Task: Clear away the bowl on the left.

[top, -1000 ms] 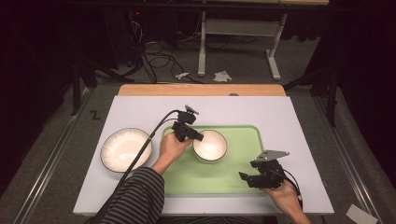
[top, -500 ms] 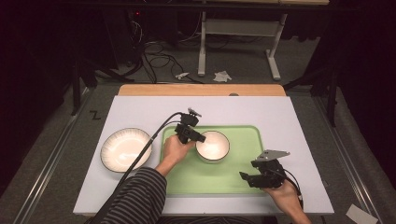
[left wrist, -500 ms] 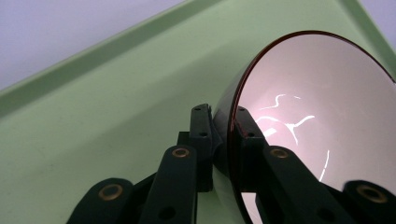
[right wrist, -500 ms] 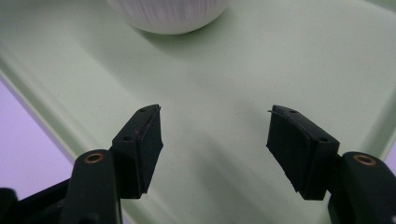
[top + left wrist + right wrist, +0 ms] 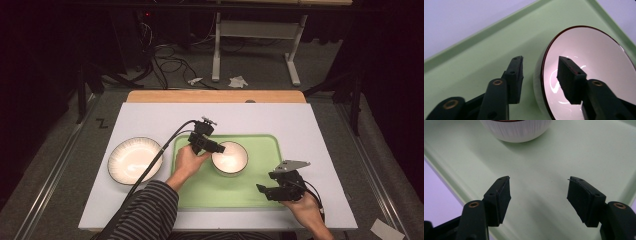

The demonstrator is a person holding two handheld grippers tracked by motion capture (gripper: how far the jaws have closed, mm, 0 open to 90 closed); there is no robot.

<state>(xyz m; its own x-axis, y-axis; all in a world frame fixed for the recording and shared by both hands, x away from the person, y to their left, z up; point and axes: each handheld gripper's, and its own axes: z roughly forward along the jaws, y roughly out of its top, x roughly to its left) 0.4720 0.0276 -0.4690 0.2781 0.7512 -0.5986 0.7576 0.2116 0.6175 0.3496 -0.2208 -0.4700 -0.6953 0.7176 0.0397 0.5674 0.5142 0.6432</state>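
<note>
High view, from left to right: a shallow white round plate with a ribbed rim (image 5: pixel 135 160) lies on the white counter (image 5: pixel 150 117), just beside the left edge of a pale green rectangular plastic tray (image 5: pixel 260 145) and apart from both grippers; a forearm in a striped sleeve (image 5: pixel 147 212) reaches up from the lower edge, its hand carrying the left gripper (image 5: pixel 214 146), whose black cable trails back toward the person; the left gripper stands at the left rim of a small white bowl with a dark rim and ribbed outer wall (image 5: pixel 230 158), which rests upright in the left half of the tray. Left gripper view: the jaws have just been opening and now straddle the bowl's (image 5: pixel 594 62) rim, one jaw outside the wall over the tray (image 5: pixel 474 62), the other inside the bowl, with a visible gap between each pad and the wall, so nothing is gripped. Farther right in the high view, the right gripper (image 5: pixel 267 190) hovers over the tray's lower right corner, well apart from the bowl. Right gripper view: its jaws (image 5: pixel 539 187) stand wide open above bare tray (image 5: pixel 574 152), the bowl (image 5: pixel 516 130) ahead of them at the top edge.
</note>
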